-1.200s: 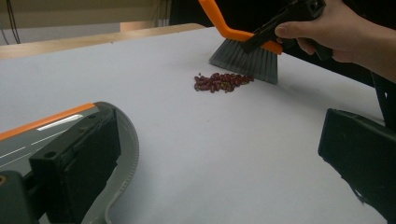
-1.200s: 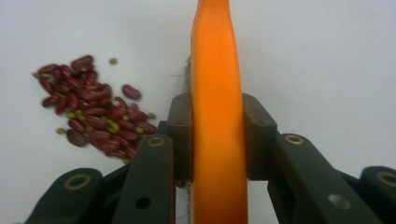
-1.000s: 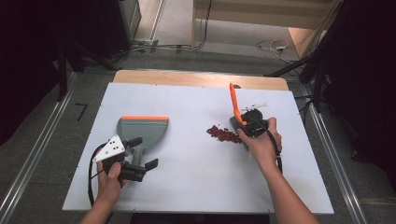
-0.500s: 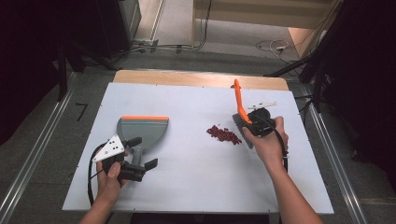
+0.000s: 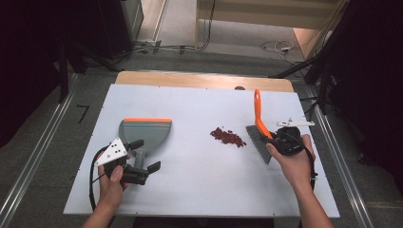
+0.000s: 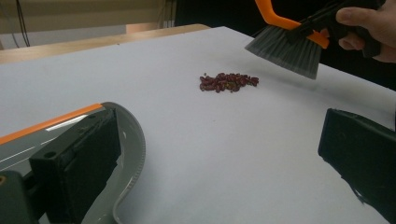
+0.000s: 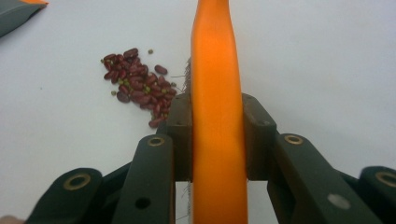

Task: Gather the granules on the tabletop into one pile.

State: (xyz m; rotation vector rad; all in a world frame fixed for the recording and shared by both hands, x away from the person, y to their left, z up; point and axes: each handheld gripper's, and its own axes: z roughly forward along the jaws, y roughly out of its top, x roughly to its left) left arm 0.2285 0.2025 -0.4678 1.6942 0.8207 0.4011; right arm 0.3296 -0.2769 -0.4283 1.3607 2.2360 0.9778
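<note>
A grey dustpan (image 5: 145, 133) with an orange lip lies at the table's left. Just behind it my left gripper (image 5: 145, 156) stands wide open. In the left gripper view its left jaw hangs over the dustpan (image 6: 123, 149) rim, and bare table lies between the jaws. A small pile of red beans (image 5: 228, 137) sits mid-table. My right gripper (image 5: 281, 140) is shut on the orange handle of a brush (image 5: 258, 114), whose grey bristles (image 5: 259, 142) hang just right of the beans (image 7: 137, 86). The brush handle (image 7: 217, 116) runs up between the right jaws.
The white table (image 5: 190, 199) has a wooden strip (image 5: 190, 78) along its far edge. Metal rails (image 5: 28, 180) run along both sides on the floor. Cables (image 5: 275, 46) lie on the floor beyond the table.
My right gripper has carried the brush to the right and slightly nearer, away from the beans. The beans, the dustpan and the left gripper have stayed put.
</note>
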